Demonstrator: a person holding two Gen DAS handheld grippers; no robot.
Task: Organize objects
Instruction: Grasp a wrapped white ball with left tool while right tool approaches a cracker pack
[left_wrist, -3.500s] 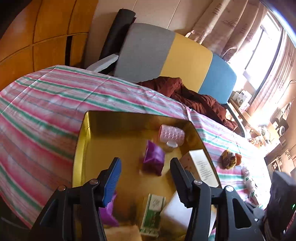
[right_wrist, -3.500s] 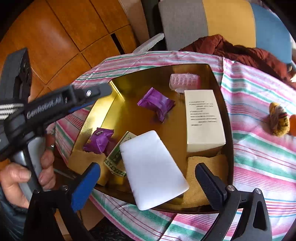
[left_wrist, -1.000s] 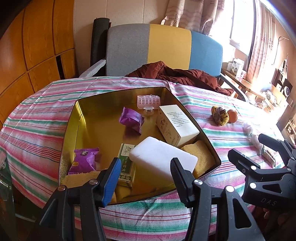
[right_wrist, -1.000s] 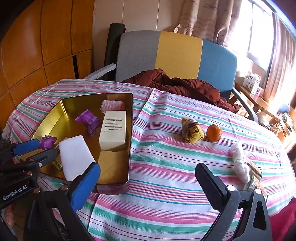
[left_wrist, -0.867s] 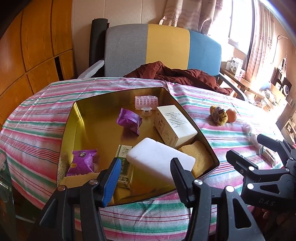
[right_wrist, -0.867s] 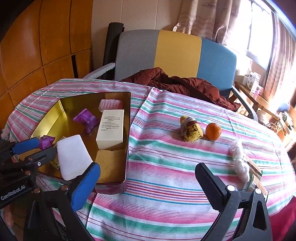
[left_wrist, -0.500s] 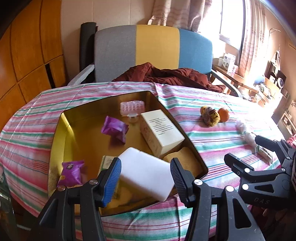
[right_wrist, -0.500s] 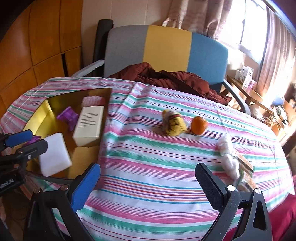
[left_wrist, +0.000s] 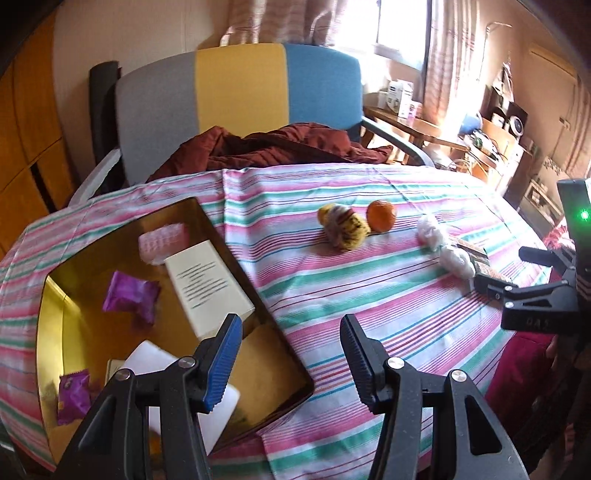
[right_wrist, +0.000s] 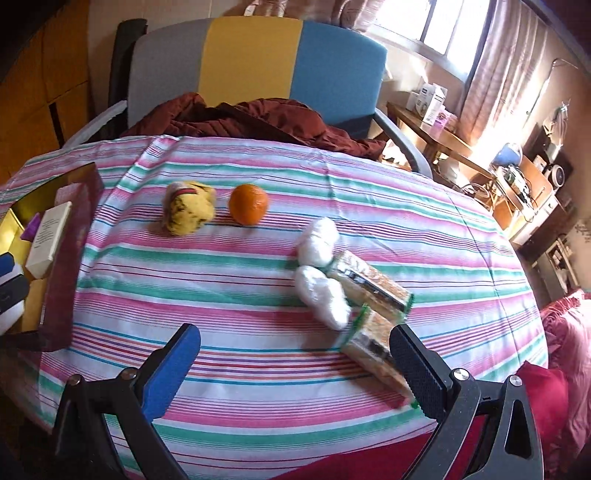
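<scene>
A gold tin tray (left_wrist: 55, 325) sits at the left of the striped tablecloth. It holds a cream box (left_wrist: 208, 284), a pink blister pack (left_wrist: 164, 238), two purple packets (left_wrist: 131, 295) and a white block (left_wrist: 147, 360). My left gripper (left_wrist: 290, 332) hovers open over the tray's right rim with nothing in it. On the cloth lie a yellow striped plush (right_wrist: 188, 212), an orange (right_wrist: 248, 204), two white wrapped balls (right_wrist: 323, 297) and two clear-wrapped snack bars (right_wrist: 369, 282). My right gripper (right_wrist: 293, 339) is open and empty, low in front of the balls and bars.
A grey, yellow and blue chair (left_wrist: 236, 85) stands behind the table with a dark red garment (left_wrist: 266, 147) draped over its seat. A cluttered wooden side table (right_wrist: 443, 136) is at the right. A red cushion (right_wrist: 565, 332) lies beyond the table's right edge.
Both views have swung to the right. The tray has slid to the left of both views, and the loose things on the cloth now fill the right wrist view. Both grippers stayed open.
</scene>
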